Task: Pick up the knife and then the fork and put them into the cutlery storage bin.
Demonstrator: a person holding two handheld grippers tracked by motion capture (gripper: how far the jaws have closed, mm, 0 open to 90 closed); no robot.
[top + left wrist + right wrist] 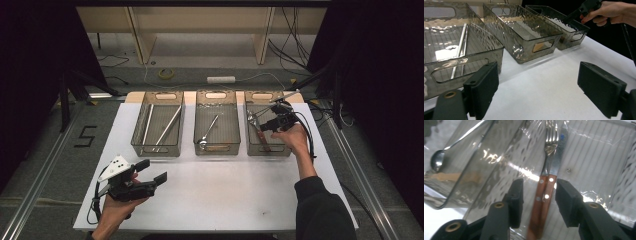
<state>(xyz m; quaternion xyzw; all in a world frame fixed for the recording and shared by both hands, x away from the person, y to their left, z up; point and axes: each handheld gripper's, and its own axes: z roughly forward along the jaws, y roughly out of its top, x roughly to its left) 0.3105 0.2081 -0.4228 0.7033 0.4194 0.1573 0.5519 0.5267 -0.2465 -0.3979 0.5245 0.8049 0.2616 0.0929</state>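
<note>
Right gripper (537, 202) fingers apart, fork (543, 182) and knife (554, 177) handles lain between, long axis toward 12 o'clock; nothing clamped.

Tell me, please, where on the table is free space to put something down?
The white table is bare in front of the three bins, between the left gripper and the person's right sleeve. The back is crowded: the bins stand close together.

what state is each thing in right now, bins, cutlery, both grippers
left bin: holds two metal rods
middle bin: holds a spoon
right bin: holds fork and knife, side by side
left gripper: open, nothing held
right gripper: open, fingers either side of the wooden handles
</note>
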